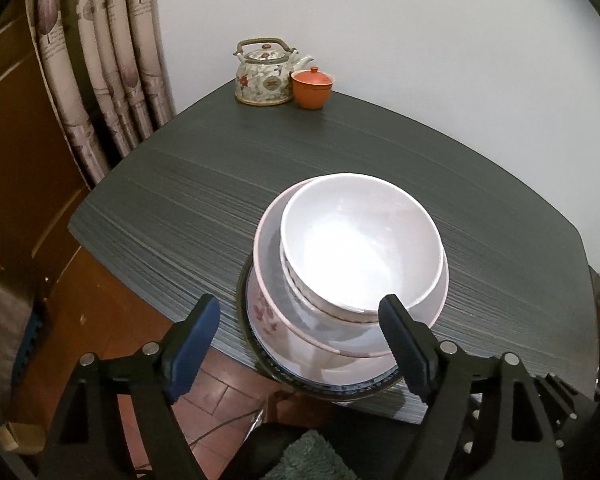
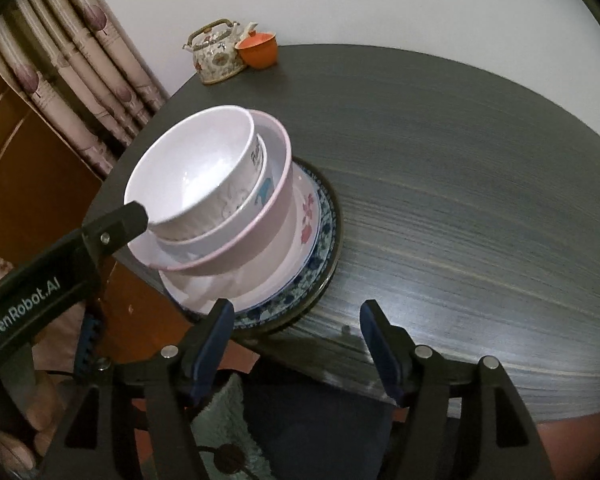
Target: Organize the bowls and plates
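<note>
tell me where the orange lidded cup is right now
The orange lidded cup stands at the table's far corner by the wall, touching the floral teapot's right side in both wrist views.

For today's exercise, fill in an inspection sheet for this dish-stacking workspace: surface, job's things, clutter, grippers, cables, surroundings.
Surface: dark wood-grain table.
Job's things: white bowl tops a smaller bowl, nested in a pink-rimmed bowl, on a floral plate, on a blue-patterned plate, near the table's front edge.
Clutter: teapot and orange lidded cup at the far corner.
Grippers: left gripper open, one finger at the white bowl's rim; right gripper open, empty.
Cables: thin cord on the floor.
Surroundings: curtain, white wall.
</note>
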{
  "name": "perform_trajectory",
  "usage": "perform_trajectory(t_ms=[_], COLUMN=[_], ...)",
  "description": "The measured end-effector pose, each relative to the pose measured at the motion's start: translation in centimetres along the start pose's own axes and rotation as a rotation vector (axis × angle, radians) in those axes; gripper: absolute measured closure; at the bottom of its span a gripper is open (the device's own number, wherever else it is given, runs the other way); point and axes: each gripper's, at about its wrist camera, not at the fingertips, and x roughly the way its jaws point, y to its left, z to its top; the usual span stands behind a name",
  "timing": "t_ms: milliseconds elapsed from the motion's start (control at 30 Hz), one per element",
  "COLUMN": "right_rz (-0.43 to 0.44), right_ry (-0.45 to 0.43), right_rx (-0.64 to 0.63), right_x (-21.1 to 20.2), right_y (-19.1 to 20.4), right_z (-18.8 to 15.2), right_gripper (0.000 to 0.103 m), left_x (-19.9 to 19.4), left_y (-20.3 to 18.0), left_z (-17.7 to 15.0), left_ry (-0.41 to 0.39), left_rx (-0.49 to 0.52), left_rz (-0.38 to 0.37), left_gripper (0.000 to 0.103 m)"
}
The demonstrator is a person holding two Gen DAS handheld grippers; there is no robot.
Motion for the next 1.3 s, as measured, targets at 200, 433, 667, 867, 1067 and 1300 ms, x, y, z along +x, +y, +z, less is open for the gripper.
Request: perform_trajectory(t_ms=[200, 433, 667, 867, 1067, 1300], right_rz=[-0.013, -0.018, -0.027, -0.024, -0.021, -0.022], right_ry=[-0.008, -0.02, -0.038, -0.039, -0.033, -0.027], right_rx=[-0.009, -0.012, -0.025, -0.013, -0.011, -0.007], right_x=[0.5, 0.6, 0.3, 0.3, 0.4, 0.5], right_y=[0.3, 0.6, 0.9, 0.8, 0.6, 0.6], right_z=[-0.1, -0.7, -1.0, -1.0, -0.9, -1.0], right_gripper=[0.025, 0.024, 0.024, 0.024, 0.024, 0.024], left_x=[0.1, 0.0, -0.2, -0.1, -0.3, -0.5], left_y=[0.1, 0.1, 0.1, 0.1, 0.2, 0.0], left_z=[-0.4, -0.7, -0.6, -0.5, -0.4, -0.4], left_ry=[-0.007, -0.033, -0.047, -0.04, -0.053, -0.059], left_rx=[-0.002, 0.017, 0.027, 0.038, 0.041, 0.04], left_rz=[-0.005, 0.014, 0.06, 0.091, 0.102, 0.102], left_gripper=[0.016, 0.015, 0.015, 0.015, 0.015, 0.015])
